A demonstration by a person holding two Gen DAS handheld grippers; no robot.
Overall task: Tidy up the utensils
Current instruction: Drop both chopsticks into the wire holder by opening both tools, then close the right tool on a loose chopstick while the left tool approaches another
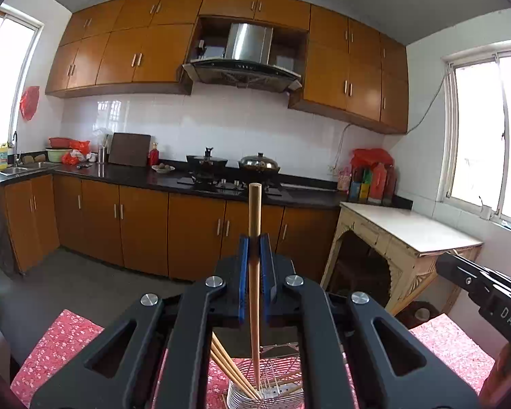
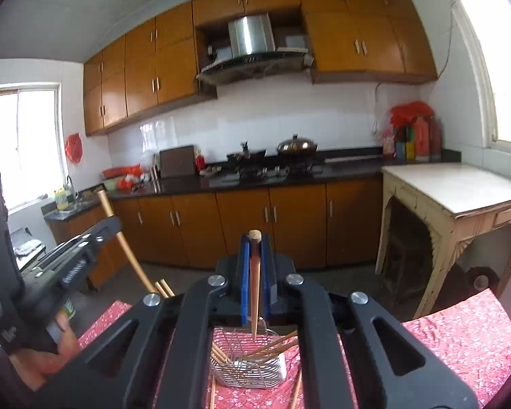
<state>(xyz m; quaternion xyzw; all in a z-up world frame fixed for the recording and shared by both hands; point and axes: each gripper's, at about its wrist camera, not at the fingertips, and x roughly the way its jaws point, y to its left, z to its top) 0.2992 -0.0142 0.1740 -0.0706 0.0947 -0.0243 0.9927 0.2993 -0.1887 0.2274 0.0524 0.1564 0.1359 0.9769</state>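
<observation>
My left gripper (image 1: 254,238) is shut on a wooden chopstick (image 1: 254,272) held upright, its lower tip inside a metal wire utensil holder (image 1: 265,390) on the red floral cloth. Other chopsticks (image 1: 231,368) lean in the holder. My right gripper (image 2: 254,238) is shut on another wooden chopstick (image 2: 254,293), its tip just above the same holder (image 2: 248,364), where several chopsticks (image 2: 276,344) lie crossed. The left gripper (image 2: 68,255) with its chopstick shows at the left of the right wrist view. Loose chopsticks (image 2: 298,390) lie on the cloth beside the holder.
The red floral tablecloth (image 1: 68,341) covers the table below. A pale side table (image 1: 408,228) stands at the right. The kitchen counter with a stove and pots (image 1: 228,167) runs along the far wall.
</observation>
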